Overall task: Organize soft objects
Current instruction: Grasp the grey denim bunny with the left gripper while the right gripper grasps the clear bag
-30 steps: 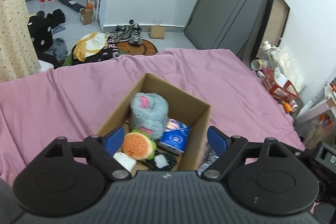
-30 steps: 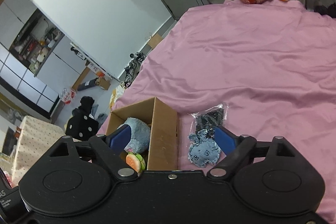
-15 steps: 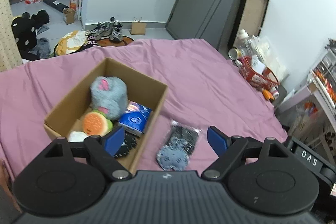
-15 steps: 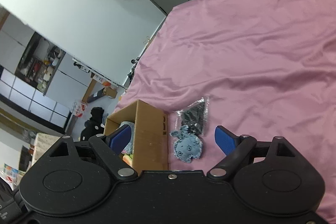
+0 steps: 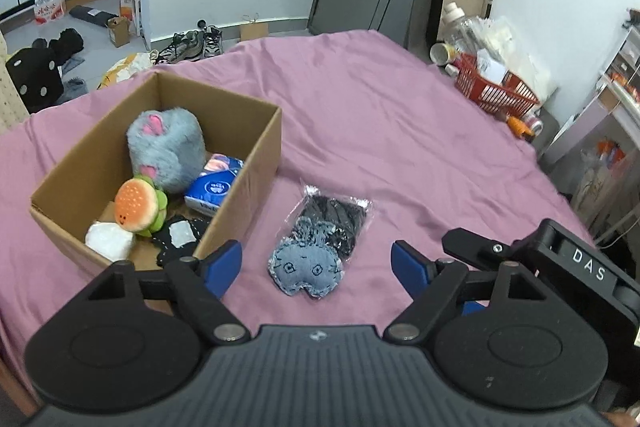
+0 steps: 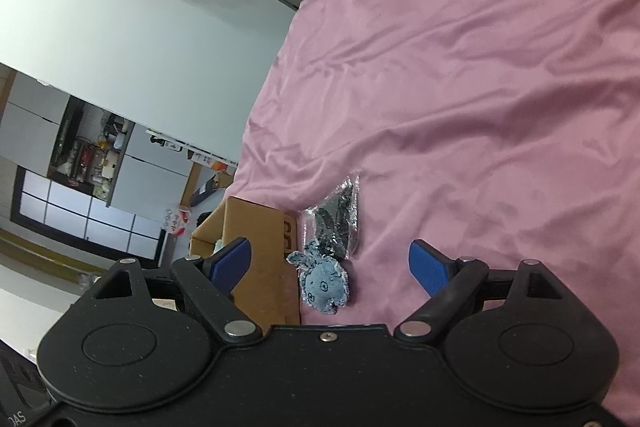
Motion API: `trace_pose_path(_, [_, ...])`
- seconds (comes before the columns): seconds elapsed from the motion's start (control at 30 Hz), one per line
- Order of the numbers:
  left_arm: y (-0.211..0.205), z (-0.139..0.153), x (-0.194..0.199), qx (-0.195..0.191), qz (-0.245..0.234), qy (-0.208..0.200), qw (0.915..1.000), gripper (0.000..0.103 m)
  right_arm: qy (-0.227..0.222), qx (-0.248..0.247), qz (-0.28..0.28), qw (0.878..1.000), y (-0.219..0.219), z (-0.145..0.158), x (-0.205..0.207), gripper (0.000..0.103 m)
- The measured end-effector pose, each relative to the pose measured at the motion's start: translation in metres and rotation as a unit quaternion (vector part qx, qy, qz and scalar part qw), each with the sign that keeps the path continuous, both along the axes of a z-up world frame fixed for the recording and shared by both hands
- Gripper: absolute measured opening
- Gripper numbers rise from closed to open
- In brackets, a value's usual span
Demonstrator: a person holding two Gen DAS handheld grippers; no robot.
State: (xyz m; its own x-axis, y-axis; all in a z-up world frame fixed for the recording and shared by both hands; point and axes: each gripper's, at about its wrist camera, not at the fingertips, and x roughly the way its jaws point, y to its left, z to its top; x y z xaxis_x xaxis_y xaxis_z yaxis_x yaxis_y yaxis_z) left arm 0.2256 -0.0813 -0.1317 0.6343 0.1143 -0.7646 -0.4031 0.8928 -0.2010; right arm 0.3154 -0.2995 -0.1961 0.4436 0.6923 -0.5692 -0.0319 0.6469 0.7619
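two soft things lie outside the open brown cardboard box (image 5: pixel 240 163), just ahead of both empty, wide-open grippers.

the blue denim bunny-face plush (image 5: pixel 306 265) rests on the pink bedsheet (image 5: pixel 400 131), just right of the box, its ears overlapping the clear bag of black fabric (image 5: pixel 340 213) beyond it. together they run near-to-far. the left gripper (image 5: pixel 316 267) frames the plush squarely; the right gripper (image 6: pixel 330 265) is also lined up, tilted. either could probably take it.

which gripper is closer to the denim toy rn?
Hard to call; left looks slightly nearer. The left gripper hovers open over the denim toy; the right gripper, also open, frames it from the side.
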Motion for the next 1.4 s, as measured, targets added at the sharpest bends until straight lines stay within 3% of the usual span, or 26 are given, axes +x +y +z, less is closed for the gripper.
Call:
trace_pose_path(0.23, [-0.008, -0.026, 0.021, 0.006, -0.004, 0.025, 0.9997, 0.081, 0.019, 0.041, 0.010, 0.999, 0.001, -0.025, 0.018, 0.081])
trace_pose_path(0.5, [-0.008, -0.052, 0.043, 0.009, -0.004, 0.044, 0.9990, 0.075, 0.032, 0.050, 0.034, 0.998, 0.009, -0.042, 0.046, 0.076])
trace_pose_path(0.7, [-0.003, -0.072, 0.057, -0.012, 0.002, 0.072, 0.9973, 0.060, 0.032, 0.032, 0.057, 0.997, 0.018, -0.054, 0.058, 0.067])
trace_pose_path(1.0, [-0.002, -0.091, 0.067, 0.001, 0.005, 0.107, 0.9943, 0.054, 0.034, 0.050, 0.092, 0.994, 0.034, -0.068, 0.076, 0.065])
trace_pose_path(1.07, [-0.003, -0.093, 0.067, 0.009, 0.006, 0.111, 0.9938, 0.043, 0.030, 0.046, 0.098, 0.994, 0.040, -0.068, 0.077, 0.064])
trace_pose_path(1.23, [-0.001, -0.089, 0.064, 0.011, 0.008, 0.103, 0.9946, 0.035, 0.028, 0.034, 0.107, 0.993, 0.050, -0.068, 0.079, 0.055])
trace_pose_path(1.37, [0.001, -0.082, 0.057, 0.005, 0.007, 0.091, 0.9958, 0.032, 0.042, 0.025, 0.116, 0.992, 0.057, -0.072, 0.081, 0.025])
trace_pose_path(1.4, [0.001, -0.079, 0.056, 0.002, 0.006, 0.087, 0.9962, 0.032, 0.044, 0.022, 0.116, 0.992, 0.059, -0.074, 0.080, 0.021])
